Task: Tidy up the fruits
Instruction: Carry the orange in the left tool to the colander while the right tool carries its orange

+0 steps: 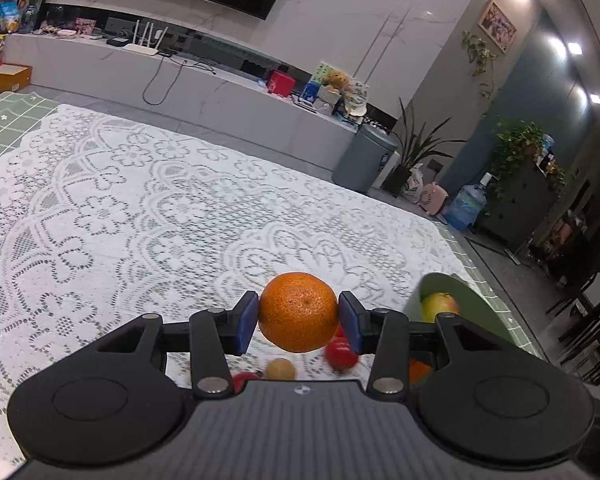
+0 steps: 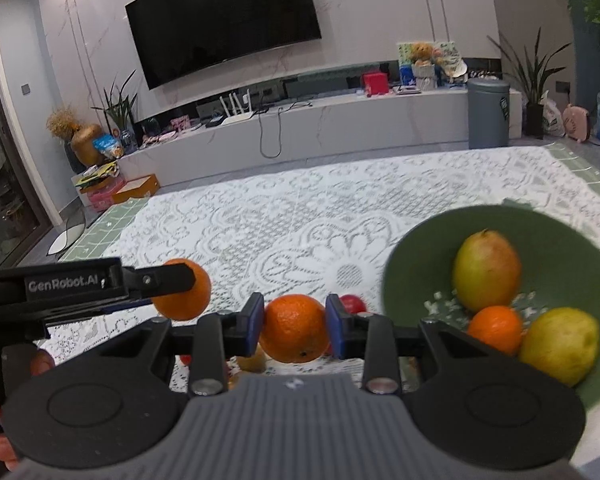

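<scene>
My left gripper (image 1: 298, 320) is shut on an orange tangerine (image 1: 298, 312), held above the lace cloth. It also shows from the side in the right wrist view (image 2: 182, 280) with its tangerine (image 2: 188, 296). My right gripper (image 2: 295, 326) is shut on a second orange tangerine (image 2: 294, 328), just left of a green bowl (image 2: 420, 256). The bowl holds a yellow-red pear (image 2: 486, 276), a small orange (image 2: 496, 328) and a yellow lemon (image 2: 560, 350). In the left wrist view the bowl (image 1: 472, 300) stands at the right.
Small red fruits (image 1: 341, 354) and a tan round fruit (image 1: 280, 369) lie on the white lace tablecloth (image 1: 140, 208) below the grippers. A red fruit (image 2: 354, 303) lies beside the bowl. The table's right edge (image 1: 496, 296) runs just past the bowl.
</scene>
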A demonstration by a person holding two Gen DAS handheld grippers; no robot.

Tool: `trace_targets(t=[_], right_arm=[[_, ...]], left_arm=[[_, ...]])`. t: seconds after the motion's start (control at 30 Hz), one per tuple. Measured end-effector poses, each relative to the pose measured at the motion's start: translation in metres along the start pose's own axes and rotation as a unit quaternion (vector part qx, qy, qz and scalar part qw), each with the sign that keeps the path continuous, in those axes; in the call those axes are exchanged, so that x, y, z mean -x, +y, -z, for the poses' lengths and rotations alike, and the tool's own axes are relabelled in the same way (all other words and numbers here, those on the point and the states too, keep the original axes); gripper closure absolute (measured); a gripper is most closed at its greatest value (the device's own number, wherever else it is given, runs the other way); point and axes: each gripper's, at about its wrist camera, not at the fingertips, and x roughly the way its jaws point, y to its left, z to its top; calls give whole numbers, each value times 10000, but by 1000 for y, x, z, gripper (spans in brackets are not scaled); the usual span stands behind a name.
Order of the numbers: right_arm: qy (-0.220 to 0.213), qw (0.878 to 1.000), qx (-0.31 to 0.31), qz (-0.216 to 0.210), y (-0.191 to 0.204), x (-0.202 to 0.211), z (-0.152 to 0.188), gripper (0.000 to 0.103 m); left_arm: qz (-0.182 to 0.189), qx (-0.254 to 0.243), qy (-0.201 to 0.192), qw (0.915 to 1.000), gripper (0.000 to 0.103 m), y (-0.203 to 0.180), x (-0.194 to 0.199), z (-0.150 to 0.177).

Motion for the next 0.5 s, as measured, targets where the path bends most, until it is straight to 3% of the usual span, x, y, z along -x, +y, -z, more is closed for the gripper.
trace_targets(t=[0.2, 0.5], right_arm=[[-94, 9995, -60, 304, -16, 24, -10, 72], [100, 9964, -337, 776, -60, 52, -22, 73]], left_arm=[[161, -158, 48, 9997, 53, -26, 4, 3], [492, -687, 323, 9959, 53, -69, -11, 7]])
